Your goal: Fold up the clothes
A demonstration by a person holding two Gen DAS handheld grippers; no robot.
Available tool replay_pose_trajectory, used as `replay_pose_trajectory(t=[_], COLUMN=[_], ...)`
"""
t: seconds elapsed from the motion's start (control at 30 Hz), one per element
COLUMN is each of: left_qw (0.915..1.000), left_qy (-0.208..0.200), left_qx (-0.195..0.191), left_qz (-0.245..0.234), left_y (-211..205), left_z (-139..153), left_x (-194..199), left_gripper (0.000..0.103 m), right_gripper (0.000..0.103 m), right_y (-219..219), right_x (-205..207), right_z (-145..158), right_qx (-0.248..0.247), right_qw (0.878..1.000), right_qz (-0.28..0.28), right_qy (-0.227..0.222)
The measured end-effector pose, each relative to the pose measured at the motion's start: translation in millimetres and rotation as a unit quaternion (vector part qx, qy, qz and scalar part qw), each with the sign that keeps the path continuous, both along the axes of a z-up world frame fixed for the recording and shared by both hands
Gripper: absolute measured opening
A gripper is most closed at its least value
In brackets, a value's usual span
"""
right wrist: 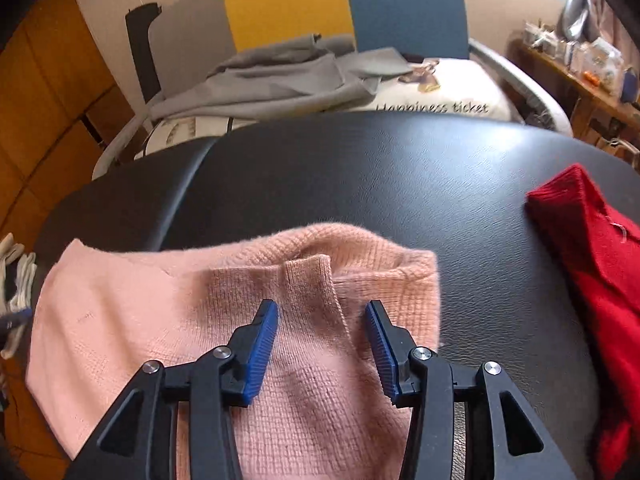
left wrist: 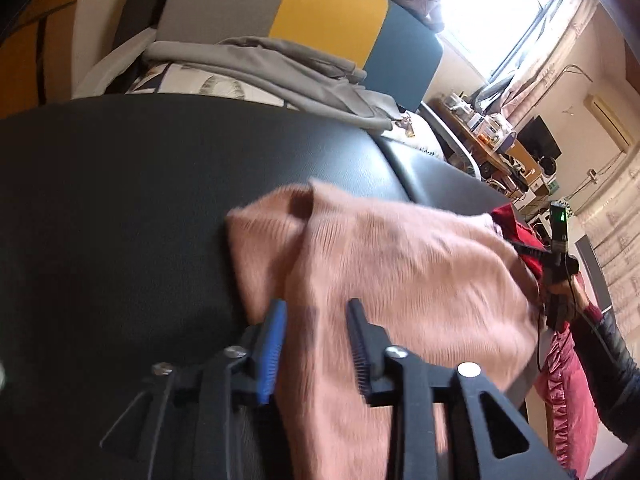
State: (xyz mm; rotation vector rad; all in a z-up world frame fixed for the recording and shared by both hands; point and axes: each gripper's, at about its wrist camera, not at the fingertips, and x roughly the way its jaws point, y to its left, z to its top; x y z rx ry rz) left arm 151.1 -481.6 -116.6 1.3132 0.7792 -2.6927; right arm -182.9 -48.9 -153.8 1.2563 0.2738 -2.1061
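Note:
A pink knit sweater (left wrist: 400, 280) (right wrist: 200, 320) lies folded on the black padded table (left wrist: 120, 200) (right wrist: 400, 180). My left gripper (left wrist: 316, 314) hovers over its near edge, open, with the knit showing between the pads but not pinched. Over the sweater's folded part my right gripper (right wrist: 322, 308) is open too, and a small raised fold of knit sits just beyond its tips. A red knit garment (right wrist: 592, 272) (left wrist: 516, 224) lies at the table's right end. In the left wrist view a hand holds the right gripper's body (left wrist: 558, 248) beyond the sweater.
Behind the table stands a chair with a grey, yellow and blue back (right wrist: 288, 4), and a grey garment (right wrist: 280, 76) (left wrist: 280, 64) is draped on its printed cushion. A frilled pink cushion (left wrist: 568, 400) sits off the table's right end. A cluttered wooden shelf (right wrist: 580, 68) is at far right.

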Motion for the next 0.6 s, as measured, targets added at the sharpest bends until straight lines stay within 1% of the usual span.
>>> replay_pose_trajectory(t=[0.07,0.13,0.23,0.27,0.3,0.33,0.37,0.4,0.47,0.5,0.53,0.57,0.6], left_qw=[0.9999,0.9998,0.9995,0.999,0.9984,0.9979,0.9972,0.9962,0.9957,0.9955,0.996,0.9974,0.9983], left_qy=[-0.006,-0.012,-0.028,-0.041,-0.053,-0.058,-0.062,-0.066,-0.072,-0.072,-0.068,-0.057,-0.047], left_qx=[0.011,0.016,0.004,-0.004,-0.012,-0.027,-0.041,-0.055,-0.058,-0.062,-0.058,-0.045,-0.034], left_qz=[-0.003,-0.006,-0.015,-0.015,-0.016,-0.012,-0.008,-0.003,0.003,0.002,0.004,0.003,0.007], left_y=[-8,-5,0,3,6,9,11,14,14,14,14,12,8], left_z=[-9,-16,-24,-27,-31,-32,-34,-35,-36,-35,-32,-29,-26], left_x=[-11,-30,-40,-39,-39,-38,-38,-37,-34,-34,-32,-29,-25], left_gripper=[0.044,0.046,0.047,0.046,0.036,0.029,0.02,0.017,0.015,0.015,0.015,0.016,0.022], right_gripper=[0.005,0.005,0.005,0.005,0.005,0.005,0.005,0.005,0.005,0.005,0.005,0.007,0.007], right_y=[-1,-2,-1,-1,0,1,1,-1,-2,-1,0,1,3], right_x=[3,9,14,15,12,4,-1,-7,-16,-19,-19,-19,-19], right_z=[-4,3,28,38,44,44,42,33,12,0,-3,-5,-6], right_qx=[0.017,0.022,0.018,0.018,0.019,0.023,0.025,0.037,0.06,0.055,0.045,0.034,0.023], right_qw=[1.0,0.999,0.996,0.994,0.993,0.993,0.993,0.994,0.994,0.995,0.996,0.996,0.996], right_qz=[0.003,0.007,0.0,-0.006,-0.013,-0.025,-0.032,-0.035,-0.044,-0.049,-0.053,-0.056,-0.06], right_qy=[0.006,0.026,0.084,0.106,0.119,0.115,0.107,0.099,0.084,0.065,0.064,0.065,0.066])
